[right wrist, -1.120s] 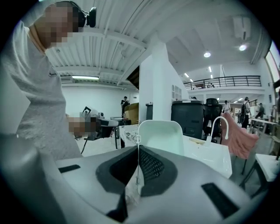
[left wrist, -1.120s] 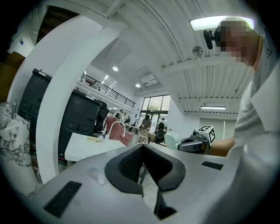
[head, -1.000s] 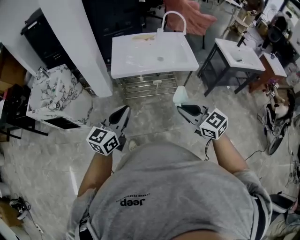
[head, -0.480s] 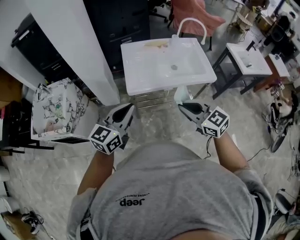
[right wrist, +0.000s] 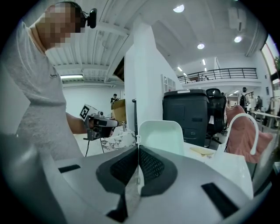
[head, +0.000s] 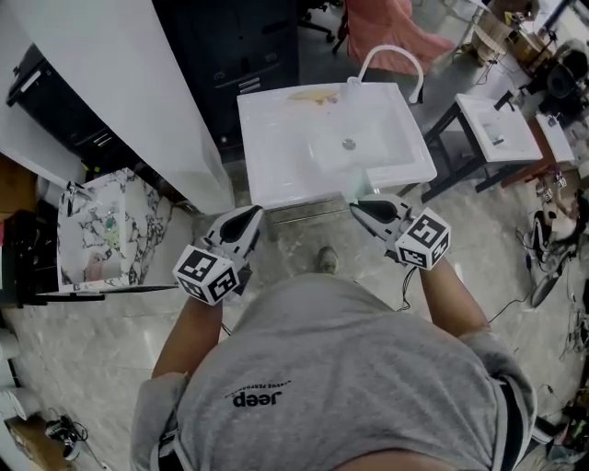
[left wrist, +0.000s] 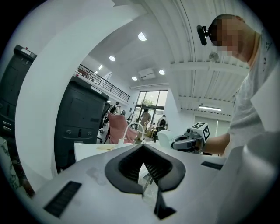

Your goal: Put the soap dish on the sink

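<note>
The white sink with its curved faucet stands straight ahead in the head view, its front edge just beyond both grippers. My right gripper is shut on the rim of a pale soap dish, which stands upright over the sink's front right edge. In the right gripper view the soap dish rises above the closed jaws of the right gripper. My left gripper is shut and empty, in front of the sink's left part. In the left gripper view, the left gripper has its pads touching, and the soap dish shows beyond.
A second sink on a dark stand is at the right, with cables on the floor near it. A marble-patterned box sits at the left beside a white pillar. A black cabinet and a pink chair stand behind the sink.
The person has stepped forward: the sink has come nearer, up to the gripper tips. Both grippers keep their pose, the right still holding the soap dish.
</note>
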Demonstrator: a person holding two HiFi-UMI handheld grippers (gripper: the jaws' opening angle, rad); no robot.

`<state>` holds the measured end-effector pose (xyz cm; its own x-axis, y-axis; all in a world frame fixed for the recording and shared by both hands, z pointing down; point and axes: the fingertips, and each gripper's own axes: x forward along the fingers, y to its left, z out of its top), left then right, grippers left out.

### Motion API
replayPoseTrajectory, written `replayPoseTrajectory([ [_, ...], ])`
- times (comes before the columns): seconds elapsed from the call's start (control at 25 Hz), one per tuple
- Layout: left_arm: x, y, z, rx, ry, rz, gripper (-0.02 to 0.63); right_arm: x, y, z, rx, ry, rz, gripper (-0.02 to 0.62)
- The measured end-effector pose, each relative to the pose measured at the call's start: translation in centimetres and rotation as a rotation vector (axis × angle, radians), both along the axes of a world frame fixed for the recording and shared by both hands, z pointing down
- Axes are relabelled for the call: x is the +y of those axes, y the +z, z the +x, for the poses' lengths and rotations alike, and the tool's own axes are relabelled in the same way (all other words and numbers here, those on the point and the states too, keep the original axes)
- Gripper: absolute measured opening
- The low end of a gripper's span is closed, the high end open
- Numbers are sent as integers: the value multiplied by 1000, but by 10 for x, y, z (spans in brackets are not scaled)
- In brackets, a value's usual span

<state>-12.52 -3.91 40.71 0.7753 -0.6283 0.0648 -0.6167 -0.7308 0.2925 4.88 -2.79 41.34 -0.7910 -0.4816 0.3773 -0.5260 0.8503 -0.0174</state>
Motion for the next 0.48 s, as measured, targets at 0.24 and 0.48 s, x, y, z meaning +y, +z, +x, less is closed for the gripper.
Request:
replayPoseTrajectory([
  [0.24,-60,8,17,-17,-75,1,14,-80,7,7,-11,-108,3,60],
  [0.48,-134,17,39,-7,-195,-39,14,-170,9,23,-28,-225,-8,60],
])
